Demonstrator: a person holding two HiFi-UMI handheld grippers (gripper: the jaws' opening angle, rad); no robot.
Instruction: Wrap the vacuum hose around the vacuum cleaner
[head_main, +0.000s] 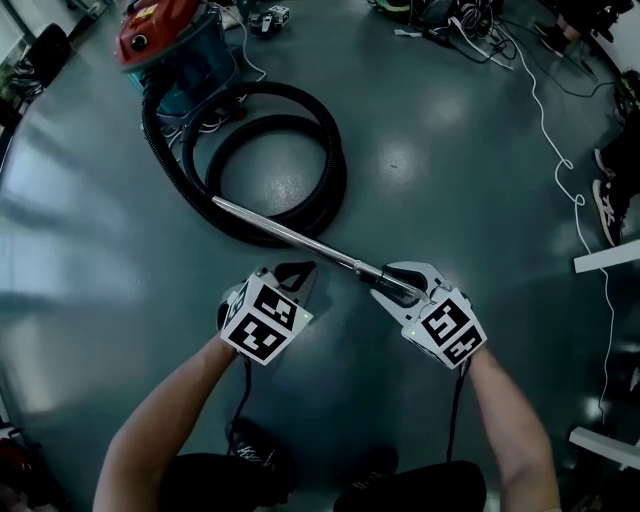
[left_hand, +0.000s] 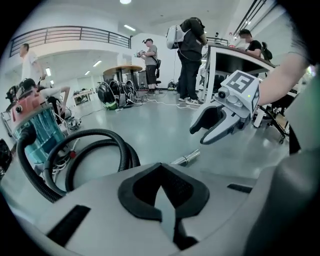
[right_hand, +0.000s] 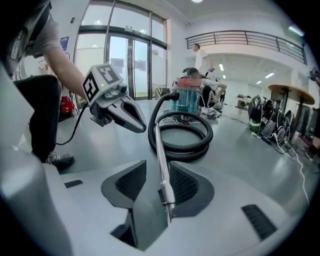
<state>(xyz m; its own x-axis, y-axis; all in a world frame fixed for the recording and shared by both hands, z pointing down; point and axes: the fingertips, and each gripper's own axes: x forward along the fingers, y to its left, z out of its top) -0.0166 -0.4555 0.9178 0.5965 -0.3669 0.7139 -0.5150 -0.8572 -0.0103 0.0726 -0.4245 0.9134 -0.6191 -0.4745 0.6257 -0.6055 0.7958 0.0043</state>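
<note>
On the floor by the red vacuum cleaner (head_main: 165, 45) the black hose (head_main: 330, 170) lies coiled. Its metal wand (head_main: 290, 237) sits loosely in the partly spread right claw (head_main: 390, 283); the left claw (head_main: 297, 272) is closed on nothing. The hose is probably springy, so the stiff wand is the better place to grip.

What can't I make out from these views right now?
Head view: the right gripper covers the near end of the wand.
Head view: the top edge cuts off part of the vacuum cleaner.
Left gripper view: the left gripper, shut, hides all of the wand but its end.
</note>
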